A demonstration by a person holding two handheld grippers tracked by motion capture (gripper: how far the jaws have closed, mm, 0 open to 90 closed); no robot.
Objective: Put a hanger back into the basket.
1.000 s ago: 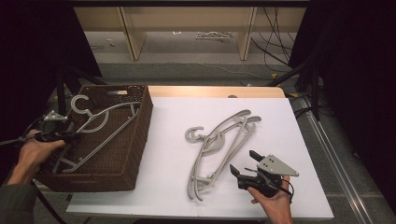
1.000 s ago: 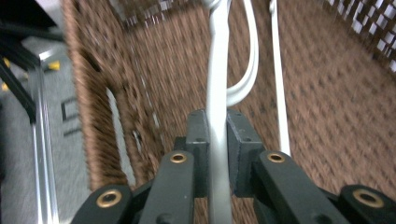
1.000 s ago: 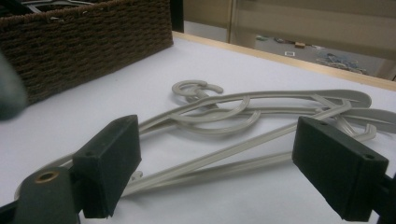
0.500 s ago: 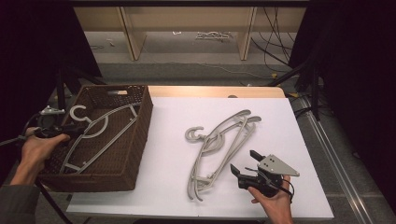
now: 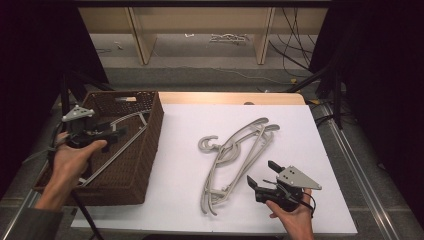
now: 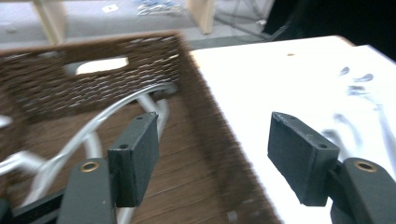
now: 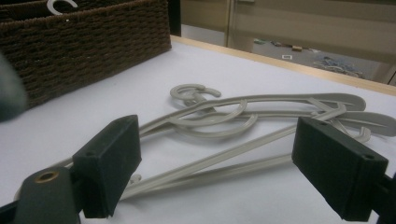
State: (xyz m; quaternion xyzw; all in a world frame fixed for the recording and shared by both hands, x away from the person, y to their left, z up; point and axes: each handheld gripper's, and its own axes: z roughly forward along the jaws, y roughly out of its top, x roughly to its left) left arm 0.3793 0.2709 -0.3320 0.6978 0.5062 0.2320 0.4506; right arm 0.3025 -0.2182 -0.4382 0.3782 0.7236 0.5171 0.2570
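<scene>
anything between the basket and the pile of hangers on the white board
No. In the high view only bare white board lies between the basket and the hangers.

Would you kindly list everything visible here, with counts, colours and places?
Wicker basket: one, dark brown, on the table's left side.
Hanger in basket: one, light grey, lying inside the basket.
Hangers on sheet: a tangled pile, beige-grey, count unclear, mid-table.
Sheet: one, white, covering the table.
Wooden shelving: pale, beyond the table.
Left hand-held gripper: black, above the basket, jaws just opened, nothing between them.
Right hand-held gripper: black, open, near the hangers' lower end.
</scene>
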